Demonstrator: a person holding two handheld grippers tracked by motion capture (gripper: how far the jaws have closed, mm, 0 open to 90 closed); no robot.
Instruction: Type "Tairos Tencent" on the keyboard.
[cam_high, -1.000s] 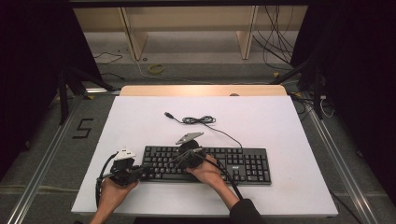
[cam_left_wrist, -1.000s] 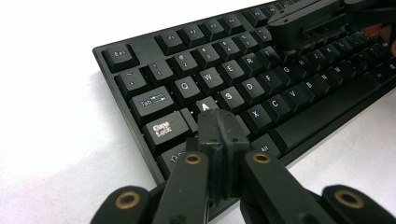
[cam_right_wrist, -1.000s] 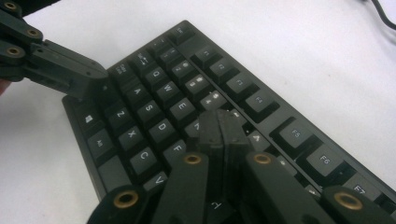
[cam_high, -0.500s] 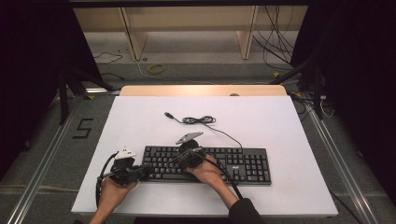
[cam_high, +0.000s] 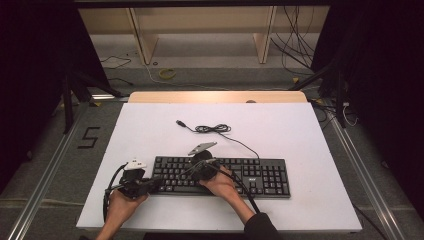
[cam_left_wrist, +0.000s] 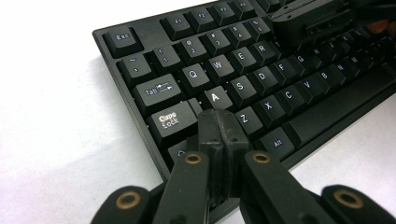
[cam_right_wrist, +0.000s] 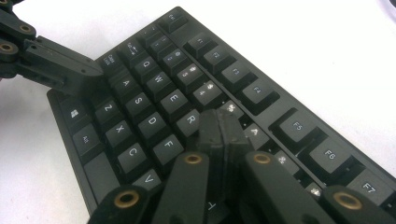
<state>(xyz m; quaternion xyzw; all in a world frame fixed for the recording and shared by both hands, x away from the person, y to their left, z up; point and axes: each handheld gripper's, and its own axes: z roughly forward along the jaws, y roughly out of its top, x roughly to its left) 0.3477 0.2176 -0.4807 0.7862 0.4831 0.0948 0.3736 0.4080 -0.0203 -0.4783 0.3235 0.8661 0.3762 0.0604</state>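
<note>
A black keyboard (cam_high: 260, 177) lies on the white table (cam_high: 280, 125) near its front edge, and its cable (cam_high: 212, 129) coils behind it. My left gripper (cam_high: 158, 183) is shut and empty, its tips at the keyboard's left end. In the left gripper view the closed tips (cam_left_wrist: 219, 125) rest over the keys between Caps Lock (cam_left_wrist: 170, 120) and Z. My right gripper (cam_high: 194, 170) is also shut and empty. Its tips (cam_right_wrist: 220, 127) hover by the R key (cam_right_wrist: 190, 119). The left gripper (cam_right_wrist: 63, 70) reaches in at the upper left of the right gripper view.
The cable's USB plug (cam_high: 180, 122) lies loose on the table behind the keyboard. A wooden strip (cam_high: 215, 96) borders the far edge. Beyond it stand shelf legs with floor cables (cam_high: 167, 73). Metal rails (cam_high: 45, 170) run along both sides of the table.
</note>
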